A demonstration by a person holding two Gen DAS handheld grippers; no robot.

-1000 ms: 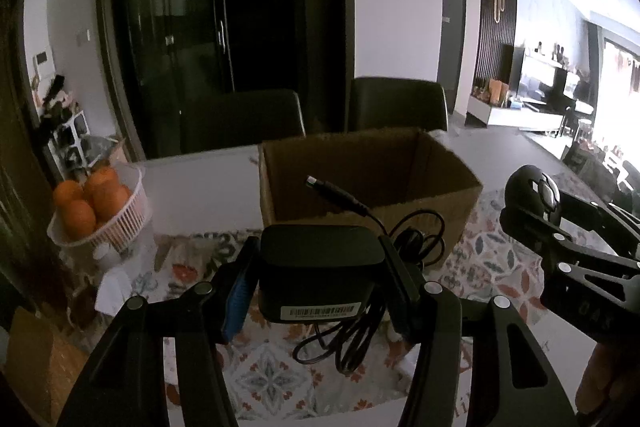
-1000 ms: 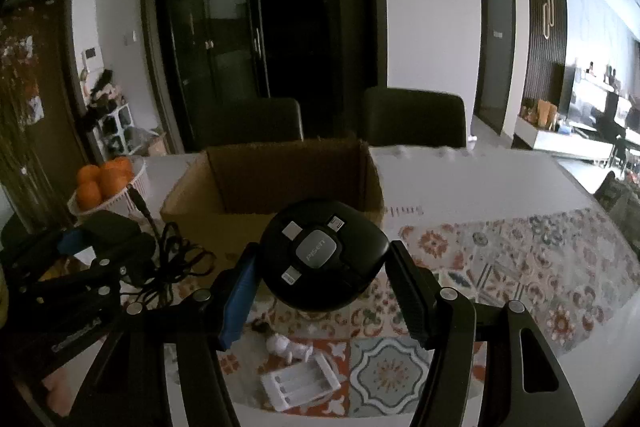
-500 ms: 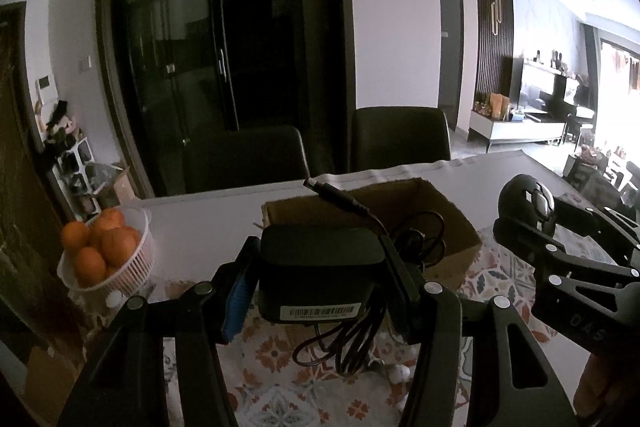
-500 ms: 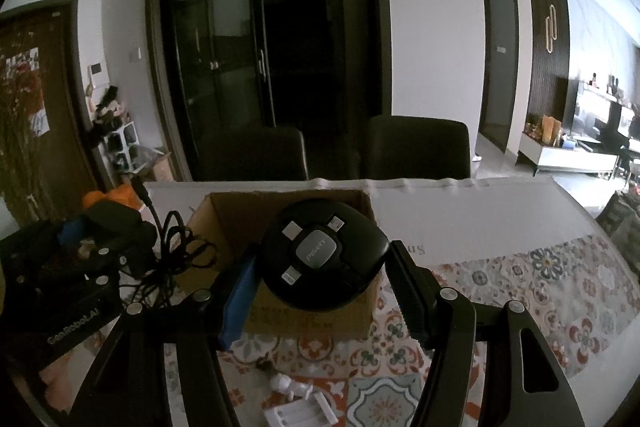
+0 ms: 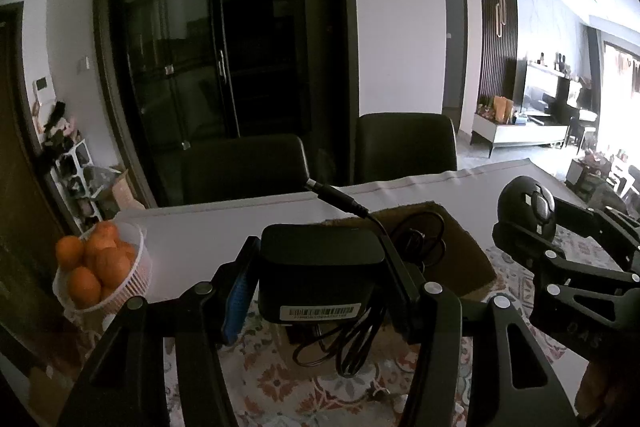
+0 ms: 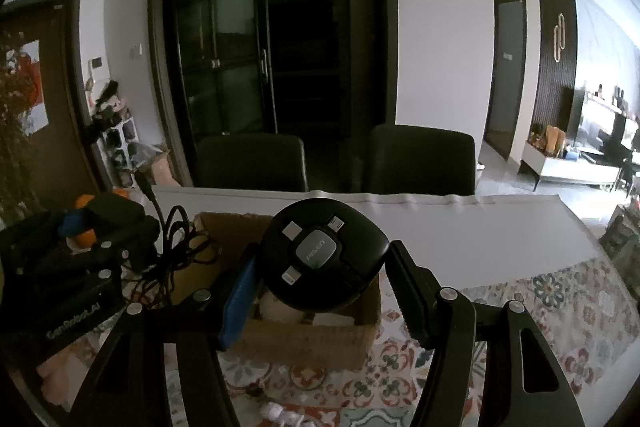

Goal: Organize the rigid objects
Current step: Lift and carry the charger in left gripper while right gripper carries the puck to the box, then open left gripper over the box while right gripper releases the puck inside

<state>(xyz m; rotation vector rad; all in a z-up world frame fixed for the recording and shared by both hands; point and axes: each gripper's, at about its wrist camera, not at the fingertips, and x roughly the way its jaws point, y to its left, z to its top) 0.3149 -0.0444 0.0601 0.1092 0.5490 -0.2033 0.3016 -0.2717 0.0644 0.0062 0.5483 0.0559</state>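
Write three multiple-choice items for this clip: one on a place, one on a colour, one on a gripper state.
1. Where does the fruit basket stand relative to the cardboard box, seen from the left wrist?
A. left of it B. inside it C. right of it
2. What colour is the round charger hub?
A. white B. black C. orange
3. What is the left gripper doing?
A. open, holding nothing B. clamping an orange C. clamping the power adapter

Key: 1 A, the basket sits far left. 2 B, its casing is black. 3 C, both fingers press the adapter's sides.
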